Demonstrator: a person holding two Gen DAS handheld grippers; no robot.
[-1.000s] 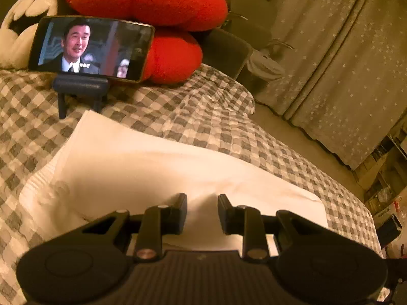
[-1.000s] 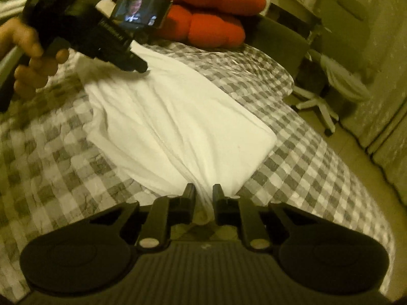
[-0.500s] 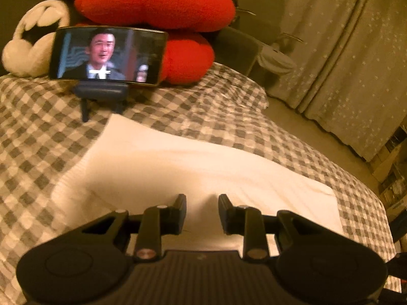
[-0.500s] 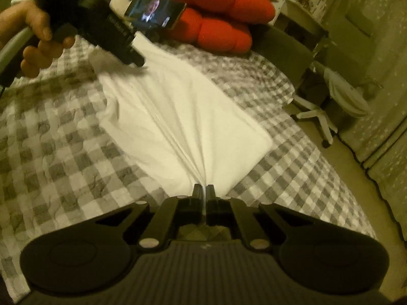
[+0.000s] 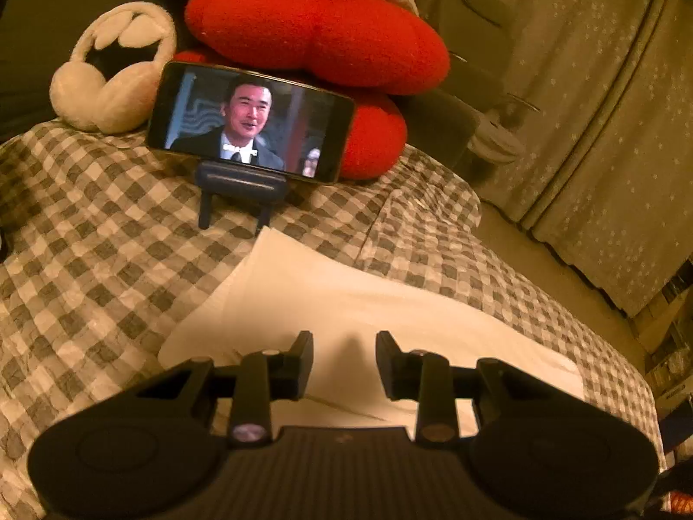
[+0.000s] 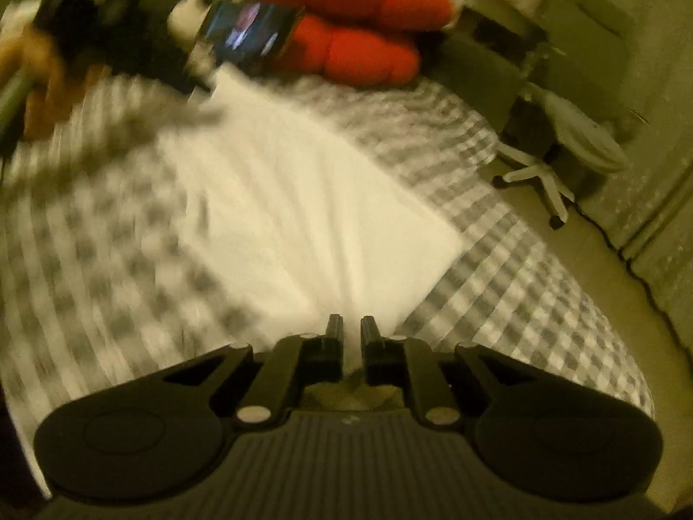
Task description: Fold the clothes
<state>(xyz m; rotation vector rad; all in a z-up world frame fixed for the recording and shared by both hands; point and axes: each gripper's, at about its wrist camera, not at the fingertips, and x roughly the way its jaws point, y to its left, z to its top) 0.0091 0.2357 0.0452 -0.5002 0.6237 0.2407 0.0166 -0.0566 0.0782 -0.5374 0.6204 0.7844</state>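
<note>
Checkered bed (image 6: 519,286), white garment (image 6: 303,216), right tool (image 6: 351,329) opening

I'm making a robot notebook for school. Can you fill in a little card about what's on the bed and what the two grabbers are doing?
surface: checked bed cover
clothing: white garment, folded flat on the cover
left gripper: above the garment, jaws opening, nothing between them
right gripper: at the garment's near corner, jaws opening, white cloth shows in the gap
behind the garment: phone on a stand, playing a video
further back: red plush cushion
</note>
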